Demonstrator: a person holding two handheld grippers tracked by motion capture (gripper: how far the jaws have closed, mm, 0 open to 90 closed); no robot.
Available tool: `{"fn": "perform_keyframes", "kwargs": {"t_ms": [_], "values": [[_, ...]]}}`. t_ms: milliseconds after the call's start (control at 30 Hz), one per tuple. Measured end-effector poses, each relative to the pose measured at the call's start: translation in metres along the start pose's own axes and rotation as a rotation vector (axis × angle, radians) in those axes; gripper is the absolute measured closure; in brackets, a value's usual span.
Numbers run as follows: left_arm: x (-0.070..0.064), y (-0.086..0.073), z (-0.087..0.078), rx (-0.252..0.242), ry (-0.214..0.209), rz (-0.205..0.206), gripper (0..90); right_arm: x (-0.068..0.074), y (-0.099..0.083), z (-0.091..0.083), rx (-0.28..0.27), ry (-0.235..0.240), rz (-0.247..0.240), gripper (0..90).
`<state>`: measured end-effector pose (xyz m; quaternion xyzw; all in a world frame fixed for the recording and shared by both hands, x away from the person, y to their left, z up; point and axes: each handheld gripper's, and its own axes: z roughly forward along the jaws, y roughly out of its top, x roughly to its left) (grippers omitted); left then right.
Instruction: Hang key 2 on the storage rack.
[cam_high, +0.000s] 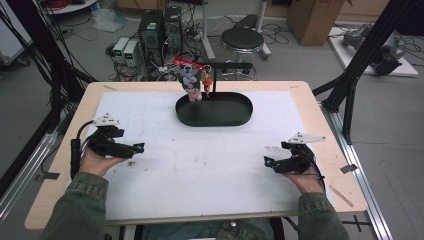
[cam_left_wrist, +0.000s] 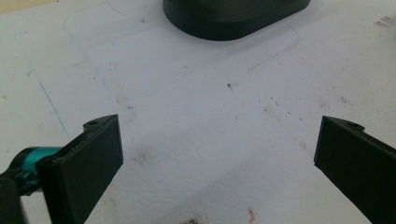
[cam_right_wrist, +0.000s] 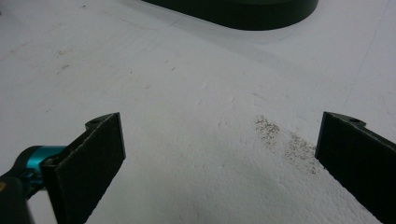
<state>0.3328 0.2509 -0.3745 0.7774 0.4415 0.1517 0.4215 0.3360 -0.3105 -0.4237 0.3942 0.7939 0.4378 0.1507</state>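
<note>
A black oval tray (cam_high: 240, 117) sits at the far middle of the white sheet, with a thin black stand (cam_high: 215, 80) rising from it. From the stand's arm hang a grey plush figure (cam_high: 189, 79) and a small orange charm (cam_high: 207, 85). My left gripper (cam_high: 140, 148) rests at the left of the table, open, with bare sheet between its jaws. My right gripper (cam_high: 267, 161) rests at the right, open as well, over a speckled patch. The tray's near edge (cam_left_wrist: 224, 28) lies ahead in the left gripper view, and the tray's edge (cam_right_wrist: 243, 14) also lies ahead in the right gripper view.
The white sheet (cam_high: 210, 165) covers a wooden table (cam_high: 45, 200) and carries small stains. Beyond the table stand a round black stool (cam_high: 242, 39), computer boxes (cam_high: 152, 30) with cables, and a cardboard box (cam_high: 312, 20). Black frame bars (cam_high: 370, 50) flank both sides.
</note>
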Motion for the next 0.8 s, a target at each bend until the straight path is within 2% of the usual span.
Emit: {"fn": "perform_keyframes", "kwargs": {"t_ms": [167, 300, 400, 600, 700, 800], "values": [[-0.005, -0.015, -0.008, -0.025, 0.007, -0.003, 1.7, 0.0, 0.0, 0.0, -0.002, -0.002, 0.0, 0.5], [-0.006, -0.028, -0.015, -0.038, 0.041, -0.006, 1.7, 0.0, 0.0, -0.001, 0.0, 0.0, 0.001, 0.5], [-0.004, -0.039, -0.021, -0.044, 0.032, -0.028, 1.7, 0.001, 0.0, 0.0, 0.002, 0.001, 0.003, 0.5], [-0.002, -0.062, -0.028, -0.056, 0.086, -0.044, 1.7, 0.002, 0.0, 0.001, 0.007, 0.0, 0.001, 0.5], [-0.002, -0.068, -0.028, -0.054, 0.088, -0.057, 1.7, 0.002, 0.0, 0.002, 0.012, -0.001, -0.004, 0.5], [-0.002, -0.068, -0.025, -0.041, 0.1, -0.037, 1.7, 0.002, 0.0, 0.003, 0.013, -0.002, -0.002, 0.5]]}}
